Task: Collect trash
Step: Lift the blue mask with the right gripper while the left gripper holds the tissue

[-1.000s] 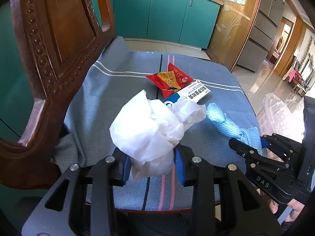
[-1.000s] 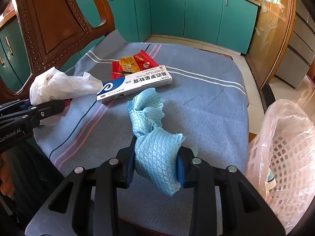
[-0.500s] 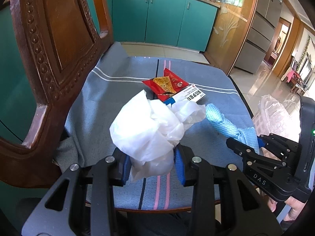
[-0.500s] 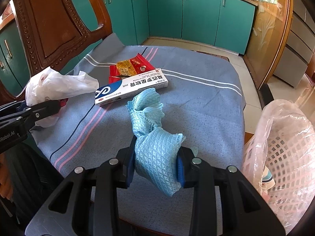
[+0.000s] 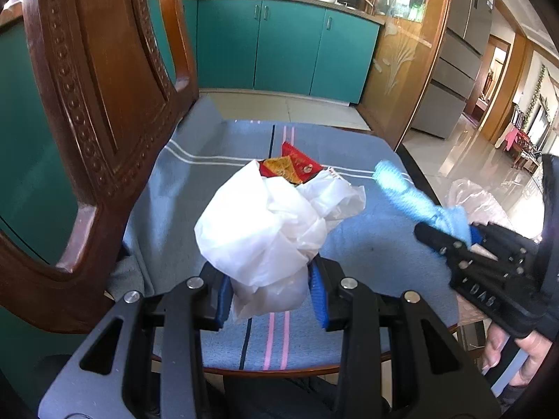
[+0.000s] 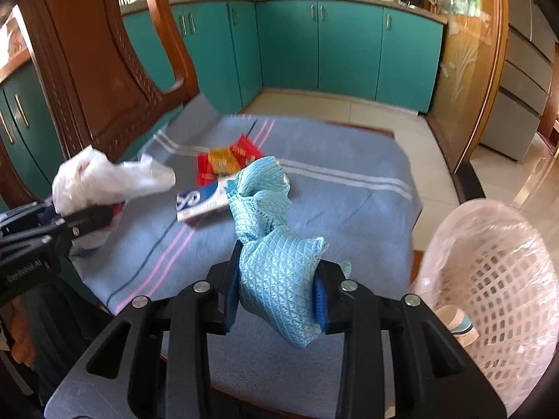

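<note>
My left gripper [image 5: 270, 295] is shut on a crumpled white plastic bag [image 5: 265, 227] and holds it above the blue cloth-covered seat [image 5: 195, 188]. My right gripper [image 6: 276, 295] is shut on a light blue mesh cloth [image 6: 272, 244], also held above the seat. A red snack wrapper [image 6: 223, 162] and a white and blue box [image 6: 199, 202] lie on the seat. The white bag also shows at the left of the right wrist view [image 6: 101, 178]. The blue cloth also shows at the right of the left wrist view [image 5: 415, 202].
A white lattice basket lined with a clear bag [image 6: 496, 272] stands to the right of the seat, with a paper cup [image 6: 454, 321] inside. The carved wooden chair back [image 5: 87, 104] rises on the left. Teal cabinets [image 6: 314, 42] stand behind.
Both grippers have risen and pulled back with their loads. The seat and its wrapper and box look farther away and lower in both views.
</note>
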Demonstrator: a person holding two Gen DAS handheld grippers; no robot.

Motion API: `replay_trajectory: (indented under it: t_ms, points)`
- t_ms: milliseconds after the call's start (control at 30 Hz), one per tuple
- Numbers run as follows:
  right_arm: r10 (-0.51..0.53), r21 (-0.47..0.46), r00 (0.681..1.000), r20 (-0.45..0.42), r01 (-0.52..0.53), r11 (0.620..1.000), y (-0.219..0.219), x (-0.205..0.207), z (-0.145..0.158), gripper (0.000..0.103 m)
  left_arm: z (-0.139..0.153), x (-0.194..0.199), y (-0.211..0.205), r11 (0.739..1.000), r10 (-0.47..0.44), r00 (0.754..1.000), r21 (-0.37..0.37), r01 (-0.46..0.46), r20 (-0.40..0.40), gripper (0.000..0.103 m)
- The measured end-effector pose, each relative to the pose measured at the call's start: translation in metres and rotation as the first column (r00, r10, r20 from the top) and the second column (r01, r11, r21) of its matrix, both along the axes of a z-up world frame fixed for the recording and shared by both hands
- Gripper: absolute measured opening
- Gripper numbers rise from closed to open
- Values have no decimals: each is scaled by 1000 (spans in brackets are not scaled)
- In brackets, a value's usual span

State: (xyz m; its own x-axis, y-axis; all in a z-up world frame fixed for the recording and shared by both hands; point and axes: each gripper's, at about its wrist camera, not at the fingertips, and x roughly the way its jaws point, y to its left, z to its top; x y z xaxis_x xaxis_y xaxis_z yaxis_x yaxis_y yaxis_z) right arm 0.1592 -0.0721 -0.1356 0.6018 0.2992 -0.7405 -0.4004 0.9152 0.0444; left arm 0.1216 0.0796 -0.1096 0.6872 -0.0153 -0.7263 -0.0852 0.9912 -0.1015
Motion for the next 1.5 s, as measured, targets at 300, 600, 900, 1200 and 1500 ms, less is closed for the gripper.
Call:
replay_trajectory:
  t_ms: [300, 600, 900, 1200, 1500]
  points:
    - [-40, 40, 999, 35, 39, 998, -21, 0, 21, 34, -1, 0, -10, 1000, -30, 1000, 3, 30, -4, 38]
    - [-8, 19, 1000, -9, 8, 1000, 1, 1, 5, 34, 0, -2, 5, 1000, -12, 1000, -17, 12, -4, 38]
    - [19, 9, 1000, -23, -19, 1000, 30, 2, 2, 34, 5, -14, 29, 999, 16, 1000, -35, -16, -3, 38]
    - [-42, -30, 999, -19, 41, 999, 30, 9, 11, 34, 2, -14, 25, 996, -64, 998, -66, 63, -21, 38]
    - [-85, -45, 996, -27, 84, 995, 46, 21, 18, 34, 5, -14, 44, 994, -85, 996, -73, 83, -25, 38]
